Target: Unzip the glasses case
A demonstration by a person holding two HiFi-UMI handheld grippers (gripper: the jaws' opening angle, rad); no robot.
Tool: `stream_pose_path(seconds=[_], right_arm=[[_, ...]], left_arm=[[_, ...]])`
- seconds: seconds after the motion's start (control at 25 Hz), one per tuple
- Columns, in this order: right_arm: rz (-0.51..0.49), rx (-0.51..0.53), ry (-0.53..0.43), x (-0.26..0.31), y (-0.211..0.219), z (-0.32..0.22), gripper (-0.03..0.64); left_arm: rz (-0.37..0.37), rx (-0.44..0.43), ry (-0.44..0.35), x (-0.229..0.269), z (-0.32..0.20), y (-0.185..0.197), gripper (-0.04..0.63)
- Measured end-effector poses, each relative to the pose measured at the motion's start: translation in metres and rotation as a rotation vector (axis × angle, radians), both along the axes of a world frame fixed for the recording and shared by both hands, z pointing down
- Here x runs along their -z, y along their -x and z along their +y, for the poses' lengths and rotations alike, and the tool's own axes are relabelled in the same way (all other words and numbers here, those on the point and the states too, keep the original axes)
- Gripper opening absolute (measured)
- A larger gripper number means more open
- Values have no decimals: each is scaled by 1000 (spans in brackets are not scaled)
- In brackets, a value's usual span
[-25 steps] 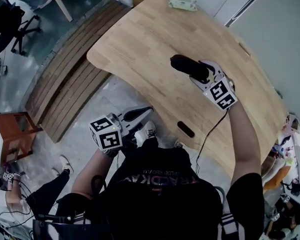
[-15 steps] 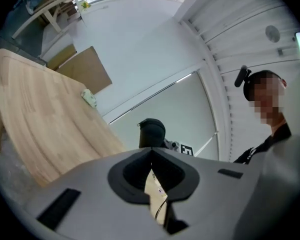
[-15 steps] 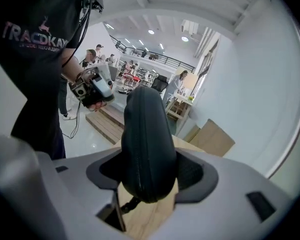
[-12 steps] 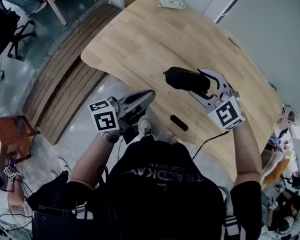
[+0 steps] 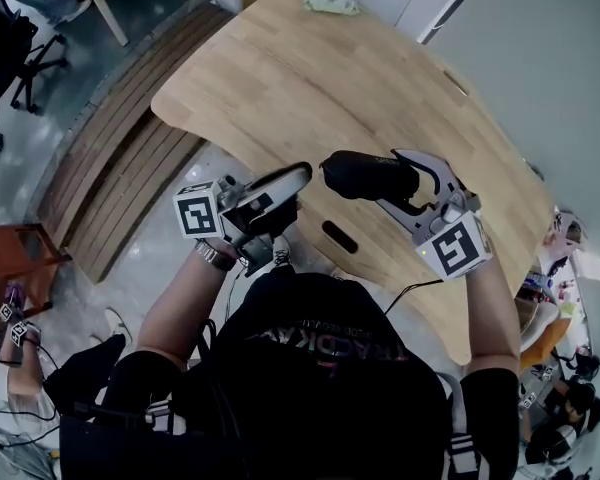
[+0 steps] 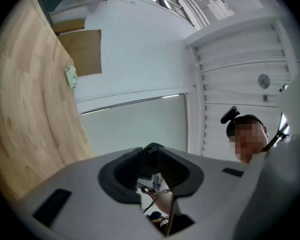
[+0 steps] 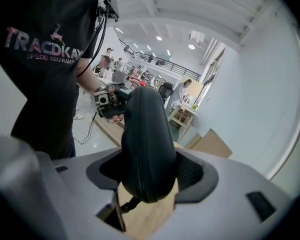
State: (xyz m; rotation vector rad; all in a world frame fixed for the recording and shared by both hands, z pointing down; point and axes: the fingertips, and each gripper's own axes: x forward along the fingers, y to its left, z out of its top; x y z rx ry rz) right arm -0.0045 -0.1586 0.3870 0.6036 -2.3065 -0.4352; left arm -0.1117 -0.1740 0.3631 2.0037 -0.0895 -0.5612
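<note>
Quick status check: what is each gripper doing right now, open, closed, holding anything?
Left gripper: fingers have just been opening, slightly apart, nothing between them.
Right gripper: closed on the black glasses case.

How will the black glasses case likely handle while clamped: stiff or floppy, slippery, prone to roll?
Probably stiff: the glasses case juts out of the right gripper without sagging. Likely light, since a grip at one end carries it. Its rounded, smooth-looking shell might twist or slip when the zipper is pulled.
</note>
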Motion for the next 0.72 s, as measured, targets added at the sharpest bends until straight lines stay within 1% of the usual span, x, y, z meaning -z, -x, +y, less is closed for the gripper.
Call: stream_pose_path(seconds=[0.08,0.2,0.36,0.44,0.52,0.6,0.72], right_arm=[[-14,7,-6,3,-3,6,293],[-86,16,-22,11,-3,11,293],[-56,38,-5,9,-13,20,292],[-69,38,-10,10,-18,22,293],[-53,42,-13,9,-23,26,291],[-48,46,-16,10,-28,30,292],[-49,49,-19,13,-33,37,293]], left_arm=[[33,-13,5,3,4,-7,107],[55,-23,6,7,9,-17,124],[84,-35,17,11,17,-33,132],[79,-36,13,12,20,-39,132],[75,-47,0,14,25,-43,125],[89,-60,-19,18,30,-47,96],[120,-66,-56,26,38,-51,96]])
